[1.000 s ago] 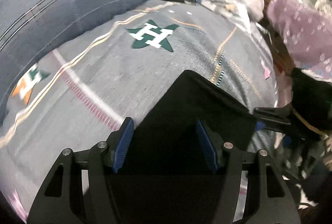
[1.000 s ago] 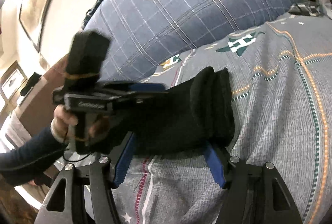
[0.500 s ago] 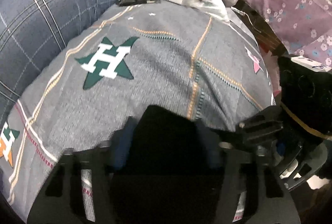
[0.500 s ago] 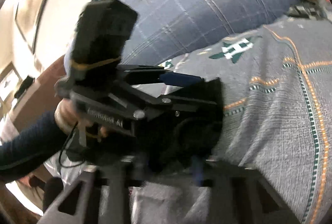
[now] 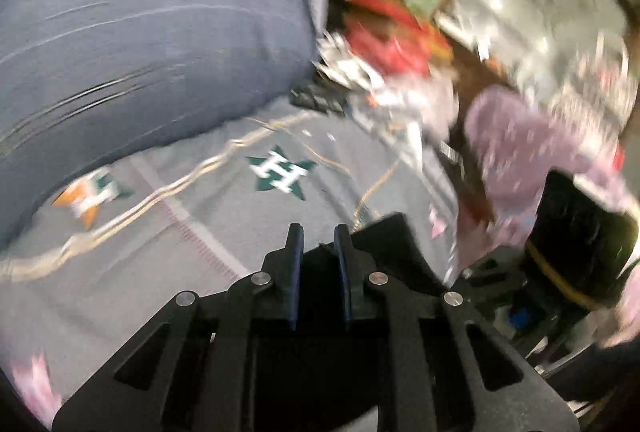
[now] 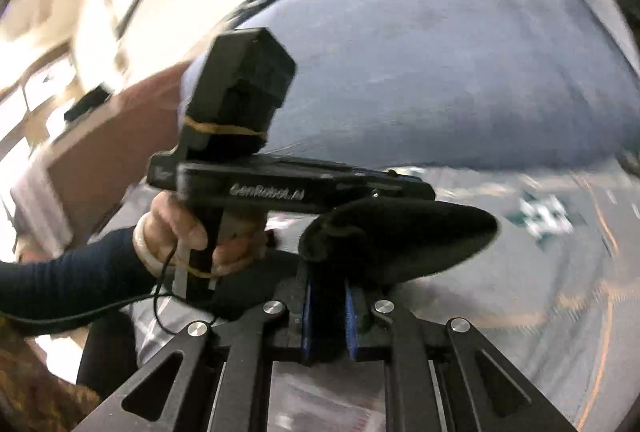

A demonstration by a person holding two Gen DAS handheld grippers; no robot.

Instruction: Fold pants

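Both grippers have just been closing and now clamp the black pants, lifted off the bed.
Left gripper and right gripper each pinch pants; bed below. Advice: raise evenly toward twelve o'clock, keeping edges aligned.

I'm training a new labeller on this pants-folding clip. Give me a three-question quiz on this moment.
1. True or false: the right gripper is shut on the black pants.
2. What colour is the star with the H on the grey bedspread? A red, B green, C yellow.
3. Fill in: the left gripper pinches the ____.

Key: 1 true. 2 B. 3 pants.
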